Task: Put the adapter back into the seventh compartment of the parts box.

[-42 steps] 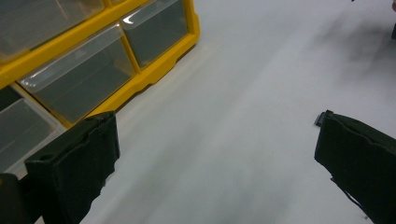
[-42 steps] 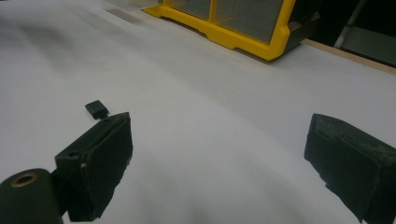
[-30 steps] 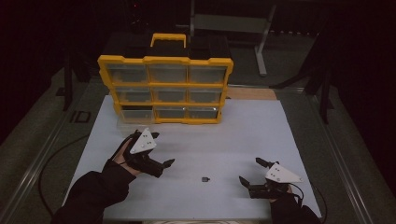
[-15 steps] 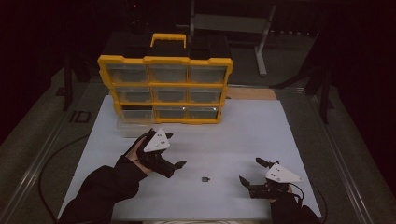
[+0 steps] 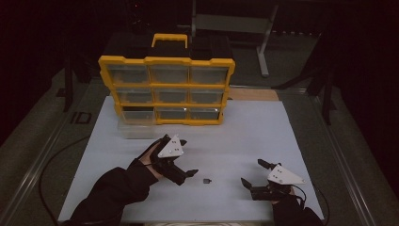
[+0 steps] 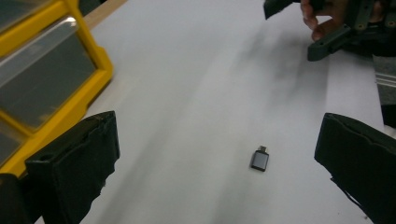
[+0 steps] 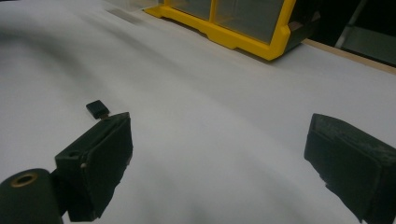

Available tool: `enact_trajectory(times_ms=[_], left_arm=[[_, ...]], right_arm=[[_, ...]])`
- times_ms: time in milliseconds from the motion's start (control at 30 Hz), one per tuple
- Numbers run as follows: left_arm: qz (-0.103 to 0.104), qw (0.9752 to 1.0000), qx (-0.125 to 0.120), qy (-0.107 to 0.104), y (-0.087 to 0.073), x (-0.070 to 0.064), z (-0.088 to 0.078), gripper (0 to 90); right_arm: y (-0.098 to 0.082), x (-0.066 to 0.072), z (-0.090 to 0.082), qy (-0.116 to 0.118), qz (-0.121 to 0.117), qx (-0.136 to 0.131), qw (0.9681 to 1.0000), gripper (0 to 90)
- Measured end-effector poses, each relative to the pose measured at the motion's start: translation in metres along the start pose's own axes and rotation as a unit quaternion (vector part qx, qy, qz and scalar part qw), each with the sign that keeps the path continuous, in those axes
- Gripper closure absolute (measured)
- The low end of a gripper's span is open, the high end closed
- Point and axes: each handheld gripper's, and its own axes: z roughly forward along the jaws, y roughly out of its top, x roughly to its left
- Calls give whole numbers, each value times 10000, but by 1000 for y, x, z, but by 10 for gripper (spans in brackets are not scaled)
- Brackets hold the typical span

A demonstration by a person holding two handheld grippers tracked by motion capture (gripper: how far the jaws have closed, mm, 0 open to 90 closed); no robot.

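Dim room, dark floor around a table covered by a white sheet. Landmark: a yellow organizer with 9 clear drawers, standing at the far edge of the sheet.

Small dark adapter, metal plug at 1 end, lies flat on the sheet well in front of the organizer, toward the person's side and roughly below the organizer's right column. Nothing touches it.

Left gripper: in front of the organizer and just left of the adapter, tips pointing at it. Jaws spread wide; in the left gripper view the adapter lies between them, nearer the right-hand jaw, not yet enclosed.

Right gripper: farther right of the adapter than the left one, low over the sheet, jaws wide apart and empty. In the right gripper view the adapter sits just beyond 1 jaw tip.

Step in hand, as I read it: approach for pickup by the left gripper. Next move likely calls for dropping the jaws to the sheet, straddling the adapter's narrow sides, then closing. The part is flat and small; a high grip could slip off.
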Motion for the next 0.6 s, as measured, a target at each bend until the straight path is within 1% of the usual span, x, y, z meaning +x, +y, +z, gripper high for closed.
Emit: enact_trajectory(times_ms=[167, 200, 233, 367, 433, 533, 567, 600], left_arm=[[35, 9999, 17, -122, -1, -4, 10, 4], [53, 9999, 37, -156, -1, -5, 11, 4], [64, 9998, 33, -166, -2, -6, 13, 4], [39, 9996, 39, -287, -3, -9, 19, 4], [72, 9994, 71, -322, -4, -10, 22, 4], [52, 9991, 90, -423, -5, -11, 27, 4], [81, 9990, 111, -432, -5, -12, 28, 4], [65, 9987, 95, -487, -6, -12, 30, 4]], right_arm=[[0, -1, 0, 6, -65, 21, 10000, 82], [0, -1, 0, 7, -67, 21, 10000, 82], [0, 0, 0, 9, -19, 8, 10000, 82], [0, 0, 0, 11, -49, 12, 10000, 82], [0, 0, 0, 12, -42, 13, 10000, 82], [0, 0, 0, 12, -47, 16, 10000, 82], [0, 0, 0, 15, -49, 14, 10000, 82], [0, 0, 0, 15, -45, 14, 10000, 82]])
